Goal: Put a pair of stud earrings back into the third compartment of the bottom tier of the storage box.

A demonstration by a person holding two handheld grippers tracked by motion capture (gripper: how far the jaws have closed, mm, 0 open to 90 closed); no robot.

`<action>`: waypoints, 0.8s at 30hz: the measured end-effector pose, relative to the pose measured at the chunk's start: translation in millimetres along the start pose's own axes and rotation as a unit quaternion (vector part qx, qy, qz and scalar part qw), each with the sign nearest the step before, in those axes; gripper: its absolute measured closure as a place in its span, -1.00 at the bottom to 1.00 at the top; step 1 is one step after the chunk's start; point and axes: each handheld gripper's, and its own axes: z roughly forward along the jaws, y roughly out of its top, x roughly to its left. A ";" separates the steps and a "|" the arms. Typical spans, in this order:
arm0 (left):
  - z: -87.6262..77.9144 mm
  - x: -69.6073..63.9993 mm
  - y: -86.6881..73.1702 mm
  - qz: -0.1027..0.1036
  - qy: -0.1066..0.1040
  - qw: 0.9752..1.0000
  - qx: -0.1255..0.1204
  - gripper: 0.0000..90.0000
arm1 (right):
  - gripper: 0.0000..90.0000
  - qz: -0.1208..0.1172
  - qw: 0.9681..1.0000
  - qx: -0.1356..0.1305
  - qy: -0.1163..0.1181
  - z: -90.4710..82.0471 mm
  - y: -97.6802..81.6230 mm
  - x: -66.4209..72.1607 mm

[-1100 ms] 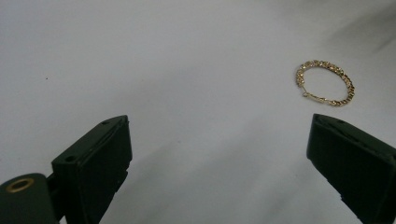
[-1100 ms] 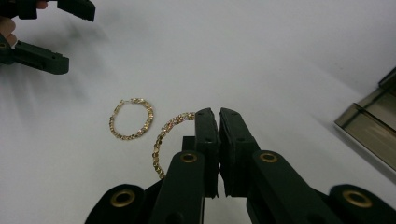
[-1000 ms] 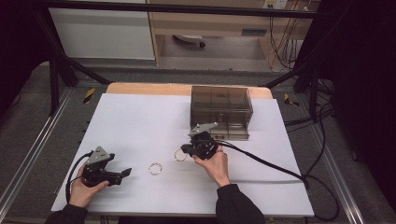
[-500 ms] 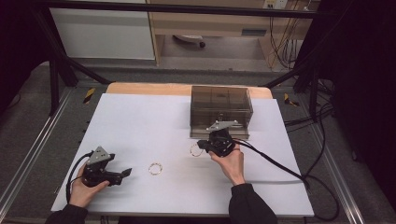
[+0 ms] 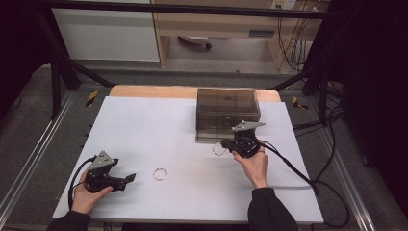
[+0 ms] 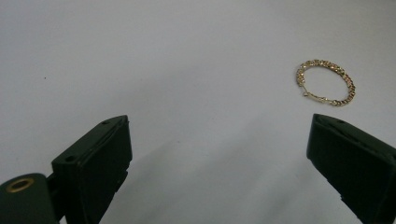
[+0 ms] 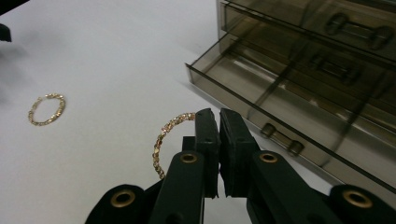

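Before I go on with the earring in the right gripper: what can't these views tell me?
- Held gold hoop earring: right gripper view, its far side hidden behind the shut right gripper.
- Open drawer of the smoked drawer box: cut off by that view's edge.
- Second earring: high view, clasp too small.

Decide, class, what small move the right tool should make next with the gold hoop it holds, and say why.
Probably carry the held hoop earring on over the open bottom drawer of the smoky drawer box before letting go. The right tool is shut on the hoop beside that pulled-out drawer, not yet over it, and the drawer's compartments look free.
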 end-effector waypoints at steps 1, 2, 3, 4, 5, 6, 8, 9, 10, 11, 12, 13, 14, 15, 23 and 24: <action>0.1 0.0 0.0 0.000 0.000 1.000 0.000 -0.85 | 0.94 0.001 1.000 0.000 -0.006 -1.9 -2.1 -5.2; 0.3 0.0 0.0 0.000 0.000 1.000 0.000 -0.85 | 0.94 0.006 1.000 0.000 -0.008 -2.6 -3.0 -7.1; 0.4 -0.1 0.0 0.000 0.000 1.000 0.000 -0.85 | 0.94 0.009 1.000 0.000 -0.010 -3.5 -3.8 -9.3; 0.3 -0.2 0.0 0.000 0.000 1.000 0.000 -0.85 | 0.94 0.009 1.000 -0.002 -0.012 -4.3 -4.4 -11.6; 0.2 -0.2 0.0 0.000 0.000 1.000 0.000 -0.85 | 0.94 0.009 1.000 -0.002 -0.012 -4.3 -4.4 -11.6; 0.0 -0.3 0.1 0.000 0.000 1.000 0.000 -0.85 | 0.94 0.014 1.000 -0.005 -0.017 -5.9 -5.3 -16.3; 0.0 -0.2 0.0 0.000 0.000 1.000 0.000 -0.85 | 0.94 0.018 1.000 -0.004 -0.025 -7.9 -5.6 -21.1; 0.0 -0.2 0.0 0.000 0.000 1.000 0.000 -0.86 | 0.94 0.020 0.999 -0.007 -0.029 -8.7 -5.7 -23.9; 0.1 -0.1 0.0 0.000 0.000 1.000 0.000 -0.85 | 0.94 0.022 0.999 -0.006 -0.032 -10.2 -5.8 -26.6; 0.1 -0.1 0.0 0.000 0.000 1.000 0.000 -0.86 | 0.94 0.022 0.999 -0.008 -0.037 -11.3 -6.1 -29.4; 0.3 -0.1 0.0 0.000 0.001 1.000 0.000 -0.85 | 0.94 0.027 0.999 -0.008 -0.039 -12.7 -6.5 -32.0; 0.3 -0.1 0.0 0.000 0.001 1.000 0.000 -0.86 | 0.94 0.029 0.999 -0.010 -0.043 -13.4 -7.1 -35.1; 0.3 -0.4 0.1 0.000 0.000 1.000 0.000 -0.85 | 0.94 0.031 0.998 -0.009 -0.046 -14.5 -7.8 -37.9; 0.3 -0.6 0.2 0.000 0.000 1.000 0.000 -0.85 | 0.94 0.034 0.998 -0.009 -0.049 -15.6 -8.5 -40.5; 0.9 -0.9 0.4 0.001 0.000 1.000 0.001 -0.86 | 0.94 0.055 0.996 -0.016 -0.068 -20.5 -10.8 -58.5; 0.8 -0.9 0.4 0.001 0.000 1.000 0.000 -0.86 | 0.94 0.055 0.996 -0.016 -0.068 -20.5 -10.8 -58.5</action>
